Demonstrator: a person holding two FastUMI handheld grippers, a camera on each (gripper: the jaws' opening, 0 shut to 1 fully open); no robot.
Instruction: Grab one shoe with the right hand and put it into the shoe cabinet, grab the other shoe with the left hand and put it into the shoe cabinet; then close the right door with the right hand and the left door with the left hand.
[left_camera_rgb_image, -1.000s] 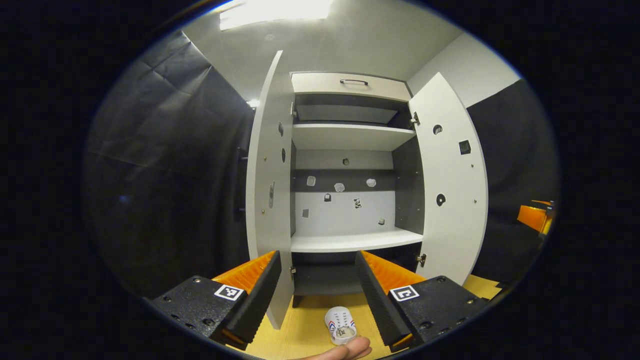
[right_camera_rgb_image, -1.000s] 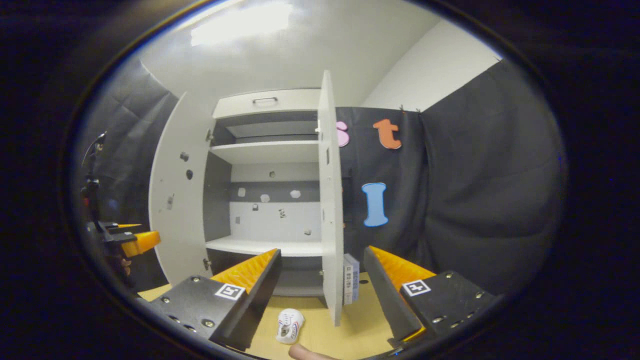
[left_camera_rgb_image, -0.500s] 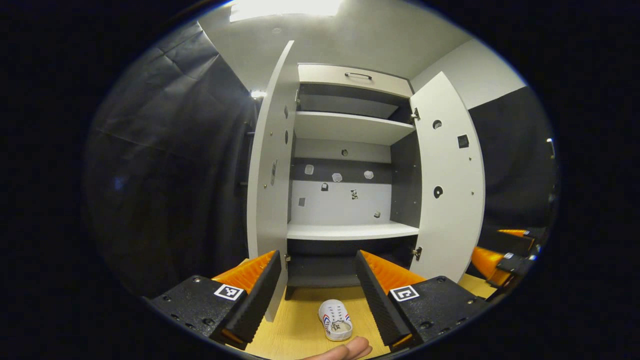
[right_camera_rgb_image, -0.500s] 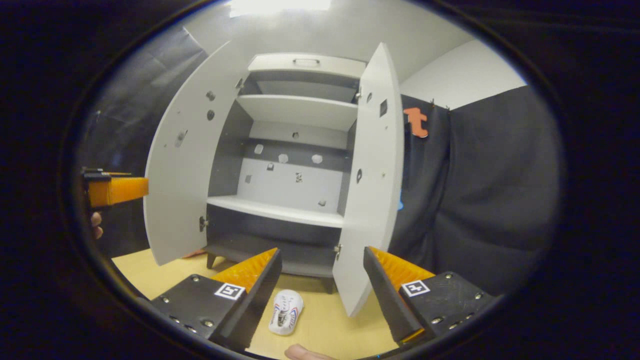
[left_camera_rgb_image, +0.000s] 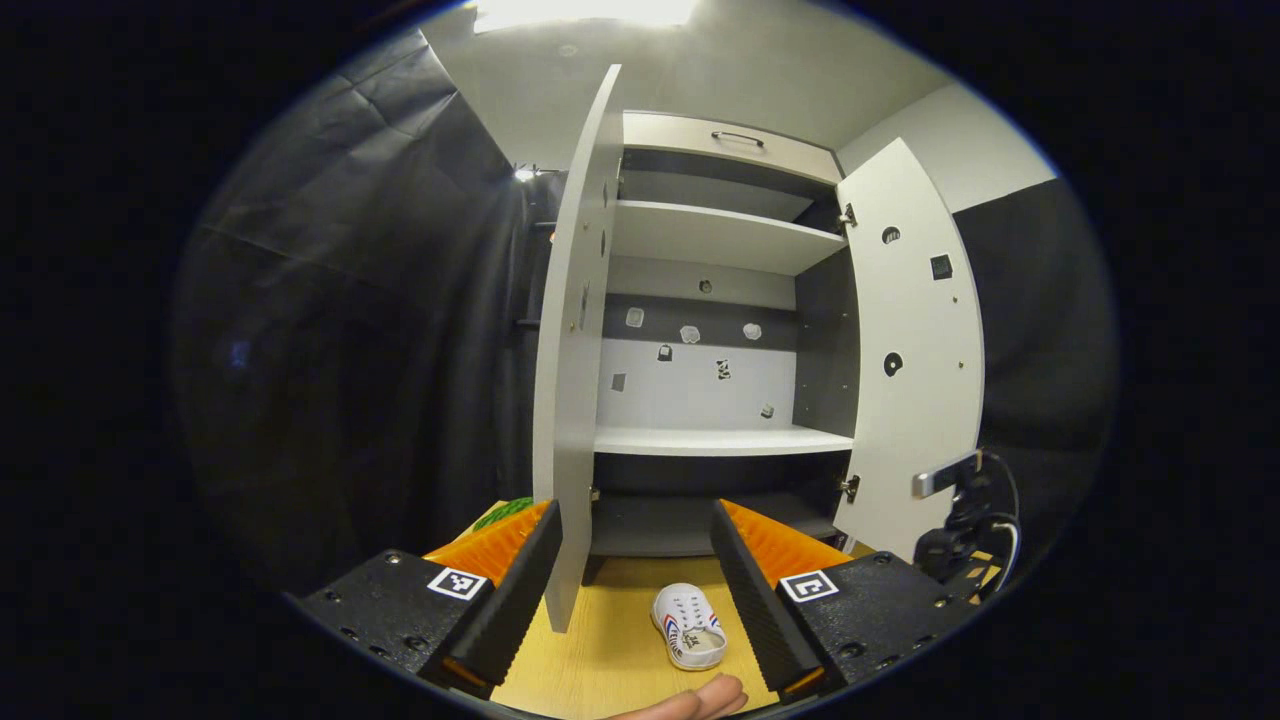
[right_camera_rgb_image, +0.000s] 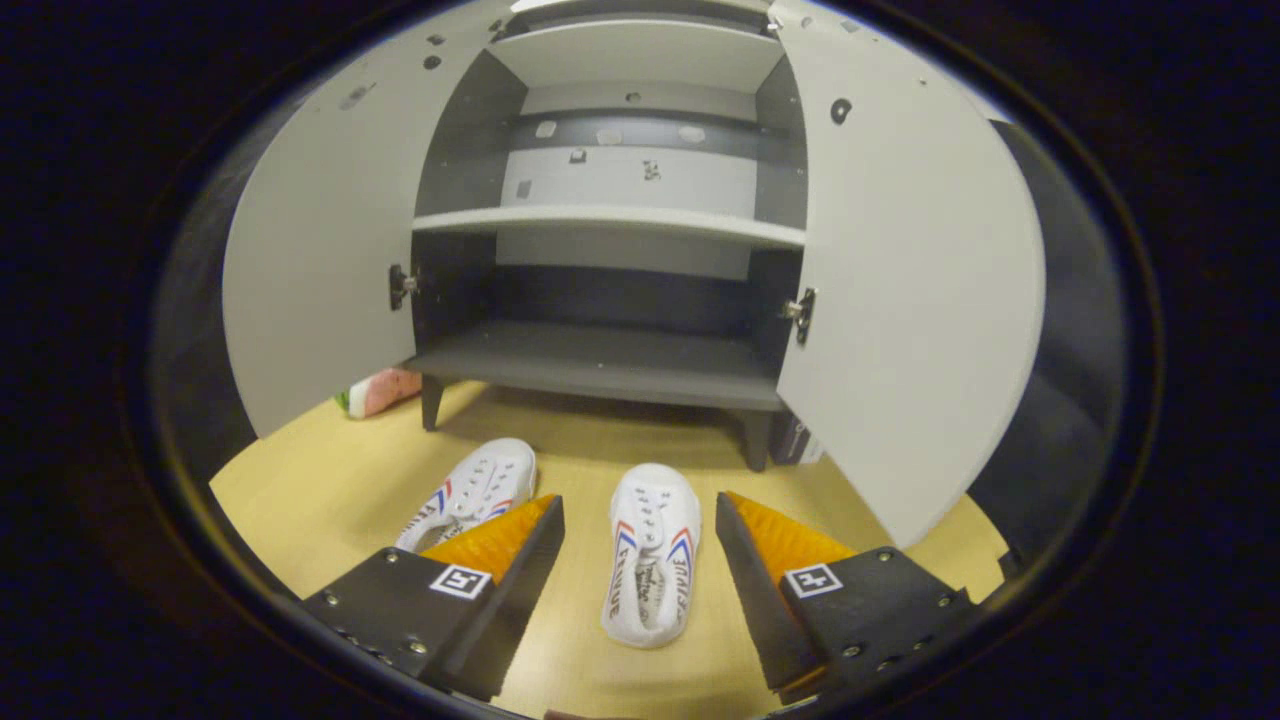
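Your right gripper (right_camera_rgb_image: 640, 560) is spread wide w/ nothing in it, hovering low over the wood floor (right_camera_rgb_image: 330, 490); one white shoe (right_camera_rgb_image: 650, 555) lies on the floor between its orange fingers (right_camera_rgb_image: 495, 540), toe pointing at the shoe cabinet (right_camera_rgb_image: 600, 360), touching neither finger. The 2nd shoe (right_camera_rgb_image: 470, 490) sits just to the left, partly behind the left finger, angled. Both cabinet doors hang open: left door (right_camera_rgb_image: 320, 250), right door (right_camera_rgb_image: 910, 300); bottom shelf and the shelf above (right_camera_rgb_image: 610, 220) hold no shoes. A pink-and-green item (right_camera_rgb_image: 378, 392) lies on the floor by the cabinet's left leg. Your left gripper (left_camera_rgb_image: 635, 570) is also released, held farther back; in the left gripper view a shoe (left_camera_rgb_image: 688, 626) rests on the floor between its fingers, in front of the cabinet, apart from both. Your fingertip (left_camera_rgb_image: 700, 700) shows at the bottom edge.
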